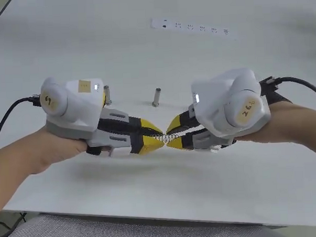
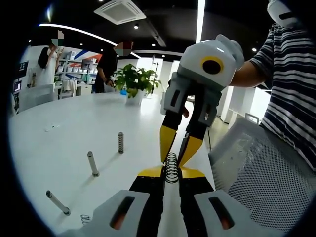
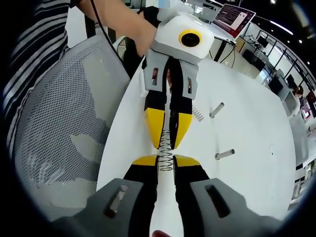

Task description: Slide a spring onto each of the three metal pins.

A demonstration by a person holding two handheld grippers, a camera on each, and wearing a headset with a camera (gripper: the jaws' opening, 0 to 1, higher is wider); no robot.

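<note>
A grey mesh chair (image 2: 256, 168) sits nearest, against the edge of the white table (image 1: 150, 187). Above the table the left gripper (image 2: 171, 173) and right gripper (image 3: 167, 161) meet tip to tip. A spring (image 3: 166, 150) bridges them, each gripper's jaws pinched on one end. Beyond stand two bare metal pins (image 1: 157, 96), a sprung pin (image 2: 120, 142) and a loose spring (image 3: 197, 113). Farthest back lies a power strip (image 1: 191, 28).
</note>
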